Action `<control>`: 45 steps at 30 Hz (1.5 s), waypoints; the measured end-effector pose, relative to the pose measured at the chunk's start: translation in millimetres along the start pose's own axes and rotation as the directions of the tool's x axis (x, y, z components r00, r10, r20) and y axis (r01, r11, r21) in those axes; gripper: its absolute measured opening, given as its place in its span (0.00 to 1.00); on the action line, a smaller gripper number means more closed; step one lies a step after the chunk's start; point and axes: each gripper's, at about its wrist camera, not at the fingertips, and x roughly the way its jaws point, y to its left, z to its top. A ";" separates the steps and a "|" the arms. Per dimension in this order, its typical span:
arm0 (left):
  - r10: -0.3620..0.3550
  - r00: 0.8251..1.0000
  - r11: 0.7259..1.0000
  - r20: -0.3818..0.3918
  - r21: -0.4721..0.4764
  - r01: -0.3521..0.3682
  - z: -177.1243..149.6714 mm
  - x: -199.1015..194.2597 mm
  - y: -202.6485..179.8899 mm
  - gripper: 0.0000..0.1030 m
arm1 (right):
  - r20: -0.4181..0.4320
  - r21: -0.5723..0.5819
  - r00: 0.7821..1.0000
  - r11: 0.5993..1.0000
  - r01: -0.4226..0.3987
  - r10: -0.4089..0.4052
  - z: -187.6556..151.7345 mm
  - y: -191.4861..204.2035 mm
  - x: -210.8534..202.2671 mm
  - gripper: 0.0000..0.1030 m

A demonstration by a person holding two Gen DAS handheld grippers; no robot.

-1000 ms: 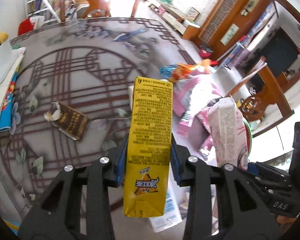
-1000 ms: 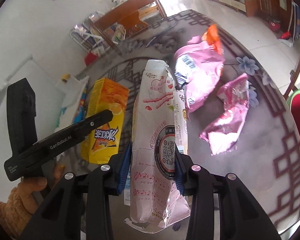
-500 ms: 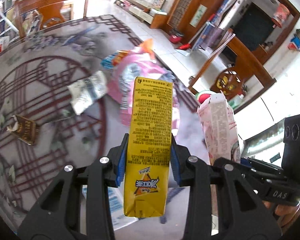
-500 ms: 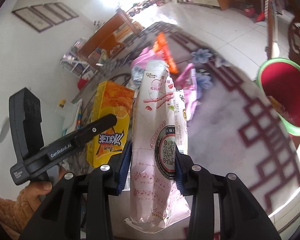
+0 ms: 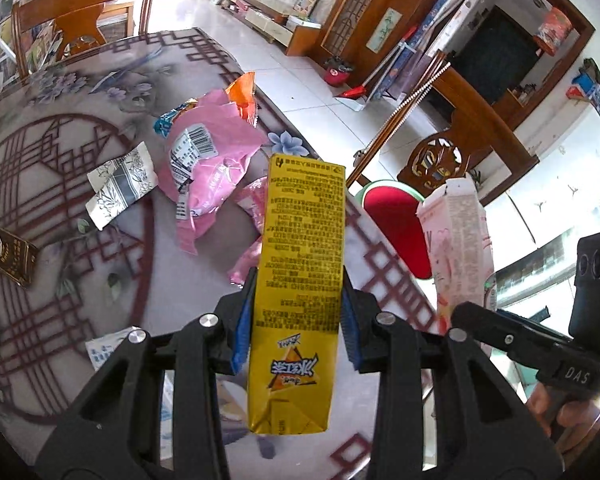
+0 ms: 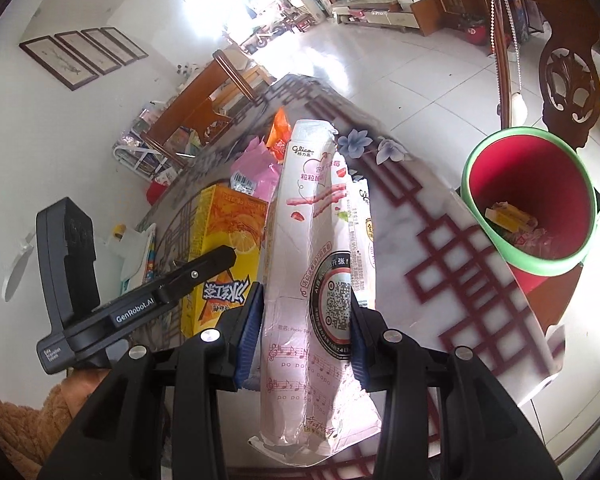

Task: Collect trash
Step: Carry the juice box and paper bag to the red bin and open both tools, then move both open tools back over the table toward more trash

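Left wrist: pink wrappers (image 5: 208, 168) beyond yellow carton (image 5: 300, 280).

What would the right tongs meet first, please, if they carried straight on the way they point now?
Probably the table beyond the pink Glico box the right tongs hold; the red bin sits off to the right. Depth is unclear.

Two tongs, left (image 5: 298, 320) and right (image 6: 306, 320). One yellow drink carton (image 5: 302, 272). One pink snack box (image 6: 300, 264). Pink wrappers on tabletop (image 5: 52, 184): two, large (image 5: 208, 164) and small (image 5: 252, 208). One orange wrapper (image 5: 242, 94). One red bin (image 6: 532, 200).
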 end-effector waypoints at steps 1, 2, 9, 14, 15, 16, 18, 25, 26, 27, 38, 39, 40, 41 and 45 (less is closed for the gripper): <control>0.007 1.000 1.000 0.005 -0.011 -0.007 0.2 -0.7 -2.0 0.35 | -0.004 -0.001 1.000 1.000 -0.010 0.010 2.4 -2.2 0.4 0.36; 0.011 1.000 1.000 0.010 -0.027 -0.010 0.7 -1.3 -3.0 0.35 | -0.008 -0.003 1.000 1.000 -0.015 0.015 4.0 -4.3 1.4 0.36; 0.026 0.999 0.997 0.021 -0.067 -0.025 9.3 18.9 -32.8 0.35 | -0.021 0.024 0.999 0.999 -0.030 0.031 12.6 -36.7 -7.4 0.36; -0.002 1.000 1.000 0.013 -0.031 0.002 17.3 39.6 -72.6 0.35 | 0.024 0.079 1.000 0.997 0.015 -0.017 26.7 -82.3 -37.8 0.36; -0.010 1.000 1.000 0.011 -0.022 0.011 19.7 45.6 -82.6 0.35 | 0.039 0.095 0.999 0.995 0.027 -0.031 30.1 -95.7 -46.5 0.36; -0.022 1.000 1.000 0.005 -0.010 0.022 22.4 53.9 -94.6 0.35 | 0.051 0.109 0.998 0.993 0.039 -0.045 33.1 -106.4 -53.5 0.36; -0.042 0.999 0.999 -0.014 0.007 0.042 25.2 68.7 -113.2 0.35 | 0.069 0.130 0.995 0.989 0.068 -0.077 39.1 -128.1 -64.8 0.36; -0.082 0.994 0.996 -0.070 0.038 0.085 29.5 124.3 -163.5 0.35 | 0.091 0.228 0.986 0.967 0.117 -0.140 55.4 -196.7 -77.3 0.36; -0.084 0.994 0.996 -0.077 0.038 0.087 30.7 130.6 -167.5 0.35 | 0.092 0.237 0.985 0.964 0.121 -0.147 60.4 -204.8 -77.4 0.36; -0.084 0.993 0.995 -0.086 0.040 0.088 32.8 138.1 -172.4 0.35 | 0.095 0.238 0.984 0.963 0.125 -0.151 65.0 -209.0 -78.2 0.36; -0.100 0.992 0.991 -0.076 0.081 0.106 69.7 162.7 -197.4 0.51 | 0.128 0.201 0.976 0.968 0.151 -0.179 111.4 -228.0 -69.4 0.40; -0.096 0.992 0.991 -0.075 0.090 0.103 72.1 163.7 -199.0 0.63 | 0.137 0.204 0.973 0.967 0.154 -0.184 113.4 -229.8 -68.6 0.54; -0.090 0.994 0.991 -0.067 0.097 0.096 73.7 163.0 -199.5 0.81 | 0.147 0.211 0.971 0.965 0.153 -0.187 115.1 -231.9 -68.5 0.67; -0.088 0.995 0.991 -0.049 0.100 0.093 74.7 159.9 -198.8 0.82 | 0.154 0.216 0.969 0.964 0.156 -0.191 117.6 -234.5 -67.7 0.68; -0.073 0.997 0.993 -0.026 0.089 0.075 73.7 146.3 -189.6 0.82 | 0.144 0.216 0.964 0.958 0.188 -0.221 121.9 -239.4 -66.6 0.68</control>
